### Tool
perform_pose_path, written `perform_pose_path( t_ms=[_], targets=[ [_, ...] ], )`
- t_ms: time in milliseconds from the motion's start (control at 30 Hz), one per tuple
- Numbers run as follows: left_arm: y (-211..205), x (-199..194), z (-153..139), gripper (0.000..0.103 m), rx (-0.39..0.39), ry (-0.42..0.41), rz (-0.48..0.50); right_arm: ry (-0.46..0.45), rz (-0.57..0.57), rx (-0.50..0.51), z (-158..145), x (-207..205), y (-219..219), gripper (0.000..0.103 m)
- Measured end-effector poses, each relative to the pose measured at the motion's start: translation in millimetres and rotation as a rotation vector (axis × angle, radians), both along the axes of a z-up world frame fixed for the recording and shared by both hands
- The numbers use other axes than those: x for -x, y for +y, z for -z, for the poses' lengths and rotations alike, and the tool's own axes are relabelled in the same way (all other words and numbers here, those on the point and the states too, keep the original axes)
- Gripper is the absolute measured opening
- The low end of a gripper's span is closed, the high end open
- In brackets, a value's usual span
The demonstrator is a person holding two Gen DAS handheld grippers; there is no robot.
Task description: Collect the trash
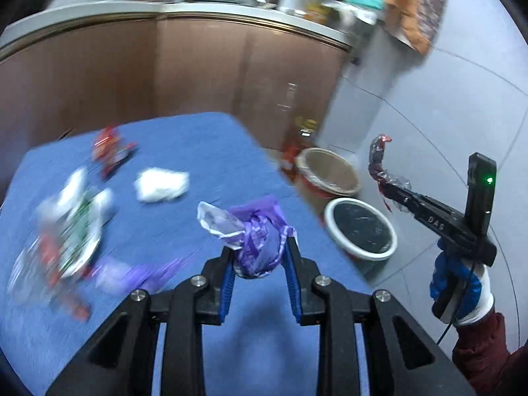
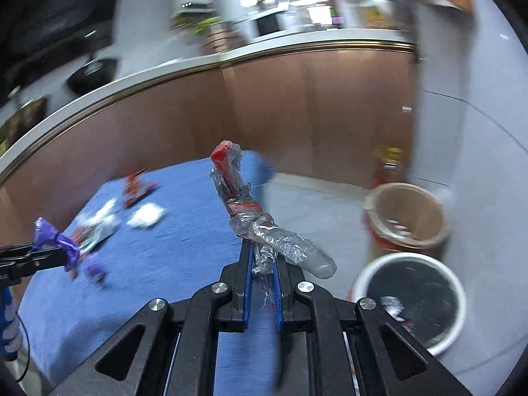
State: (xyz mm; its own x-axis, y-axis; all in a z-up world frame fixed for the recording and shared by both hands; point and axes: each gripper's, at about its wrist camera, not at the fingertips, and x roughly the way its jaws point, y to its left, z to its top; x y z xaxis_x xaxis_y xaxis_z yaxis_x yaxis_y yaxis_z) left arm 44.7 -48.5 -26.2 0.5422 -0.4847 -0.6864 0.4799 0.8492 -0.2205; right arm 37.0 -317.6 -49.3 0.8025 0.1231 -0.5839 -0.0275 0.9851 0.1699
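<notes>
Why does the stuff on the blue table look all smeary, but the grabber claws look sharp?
Left wrist view: the crumpled purple wrapper in the left gripper is crisp, while the blue tablecloth's litter streaks from motion. Right wrist view: the twisted clear-and-red plastic wrapper in the right gripper is sharp; counter and bins blur and bend.

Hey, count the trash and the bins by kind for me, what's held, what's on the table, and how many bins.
Held trash: 2, purple wrapper, clear-and-red plastic wrap
Trash on the blue table: about 4, blurred, including a white tissue wad and a red wrapper
Bins: 2, tan, white-rimmed
Total: about 8
</notes>
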Motion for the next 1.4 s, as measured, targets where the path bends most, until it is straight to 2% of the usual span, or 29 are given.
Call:
perform_pose_path(
  t_ms=[233,400,633,767,933,1000,1033,1067,1167,1400],
  targets=[
    [-120.5,-47.8,-0.4,0.026,-0.008,0.008,0.217,0.000,0.212,0.034,4.4,6.4,-78.6,0.010],
    [-200.4,-74.5,14.9,0.026,-0.024,0.019,0.349,0.026,0.335,0.038,20.4,4.0,-121.8,0.010],
    [-303.1,-106.3,64.4,0.026,-0.086,0.087,0.451,0.159,0.435,0.010,77.1,-5.4,-157.0,0.010],
    [-341.2,-114.5,93.6,0.029,-0.109,0.138,0.476,0.212,0.471,-0.013,100.5,-6.4,-170.3,0.012],
    [-372.1,-111.7,117.2,0.033,-0.155,0.160,0.483,0.244,0.513,-0.023,115.7,-5.4,-184.0,0.013],
    [-380.0,-110.3,122.0,0.042,-0.154,0.176,0.489,0.254,0.521,-0.027,118.5,-6.9,-186.6,0.018],
    [-382.4,-110.5,122.7,0.044,-0.140,0.188,0.487,0.259,0.525,-0.027,119.6,-6.9,-186.7,0.023],
    [-384.3,-110.0,122.2,0.045,-0.129,0.195,0.484,0.260,0.528,-0.025,118.3,-8.0,-186.8,0.029],
    [-382.7,-110.5,115.9,0.047,-0.091,0.210,0.475,0.259,0.540,-0.010,115.5,-4.4,-183.4,0.037],
    [-371.2,-103.0,91.8,0.049,-0.038,0.203,0.467,0.236,0.563,0.014,97.4,12.2,-173.6,0.047]
  ],
)
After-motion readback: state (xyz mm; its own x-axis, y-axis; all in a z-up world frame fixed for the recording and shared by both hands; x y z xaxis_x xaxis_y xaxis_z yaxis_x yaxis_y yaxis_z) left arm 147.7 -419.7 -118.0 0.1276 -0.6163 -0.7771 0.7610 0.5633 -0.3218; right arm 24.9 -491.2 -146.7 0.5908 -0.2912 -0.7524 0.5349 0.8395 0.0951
